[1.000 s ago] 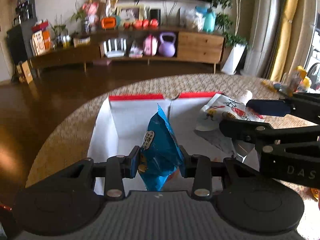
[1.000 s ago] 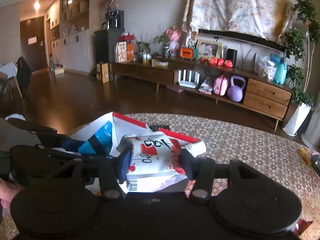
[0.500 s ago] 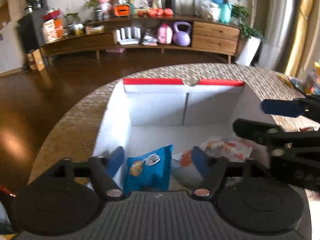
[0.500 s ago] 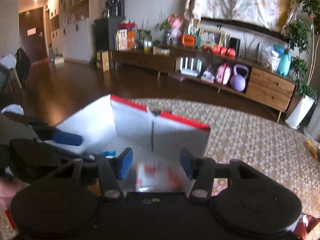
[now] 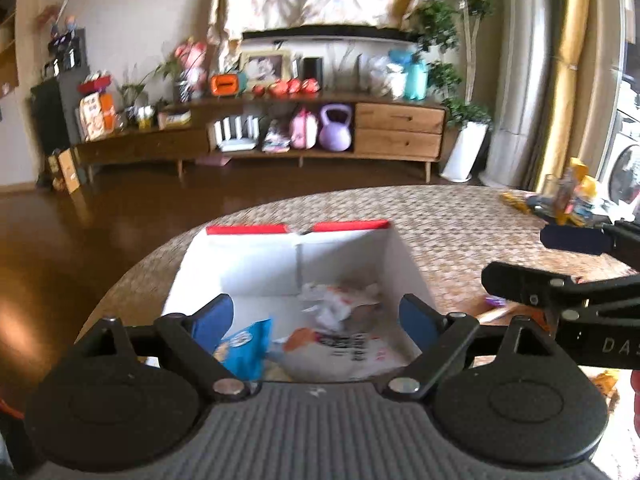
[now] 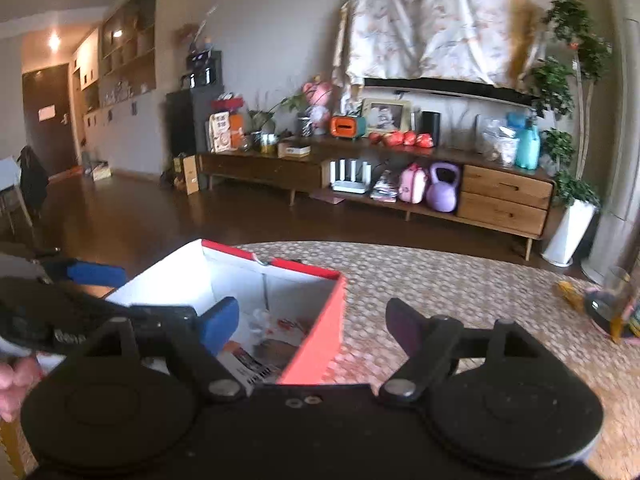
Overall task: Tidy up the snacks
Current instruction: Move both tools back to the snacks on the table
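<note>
**Both grippers spread above the box**

Left gripper (image 5: 316, 318): jaws opening, nothing pinched. Just below and ahead, inside the red-rimmed white cardboard box (image 5: 394, 258), lie the blue foil snack bag (image 5: 246, 350) and white-and-red snack packet (image 5: 340, 344). Right gripper (image 6: 312, 320): jaws opening, empty, straddling the box's near right wall.

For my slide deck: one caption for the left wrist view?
Left gripper, jaws opening, above a white red-rimmed cardboard box holding a blue snack bag and a white snack bag.
</note>
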The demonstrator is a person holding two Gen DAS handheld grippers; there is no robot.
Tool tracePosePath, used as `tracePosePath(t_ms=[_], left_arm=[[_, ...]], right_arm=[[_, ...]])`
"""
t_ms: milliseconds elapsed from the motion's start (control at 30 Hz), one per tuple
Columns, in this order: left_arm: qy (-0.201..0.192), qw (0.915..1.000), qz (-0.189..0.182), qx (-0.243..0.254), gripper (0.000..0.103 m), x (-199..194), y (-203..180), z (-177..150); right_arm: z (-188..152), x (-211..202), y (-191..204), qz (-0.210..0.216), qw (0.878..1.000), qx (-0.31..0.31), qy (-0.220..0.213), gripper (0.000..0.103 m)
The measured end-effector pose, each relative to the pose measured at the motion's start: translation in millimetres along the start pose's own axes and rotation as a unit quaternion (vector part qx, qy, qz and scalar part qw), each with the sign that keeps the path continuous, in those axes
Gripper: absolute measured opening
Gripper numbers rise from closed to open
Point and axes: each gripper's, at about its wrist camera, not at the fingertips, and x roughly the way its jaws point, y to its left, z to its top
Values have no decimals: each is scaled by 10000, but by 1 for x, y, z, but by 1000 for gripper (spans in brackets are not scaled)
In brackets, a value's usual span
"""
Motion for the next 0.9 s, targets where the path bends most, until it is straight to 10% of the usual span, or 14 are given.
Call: tracePosePath(t_ms=[900], left_arm=[[-207,9934,-959,593,103,-43,-150,-35]], right_arm=[[-82,-134,-118,-1304,9875,876,-143,103]])
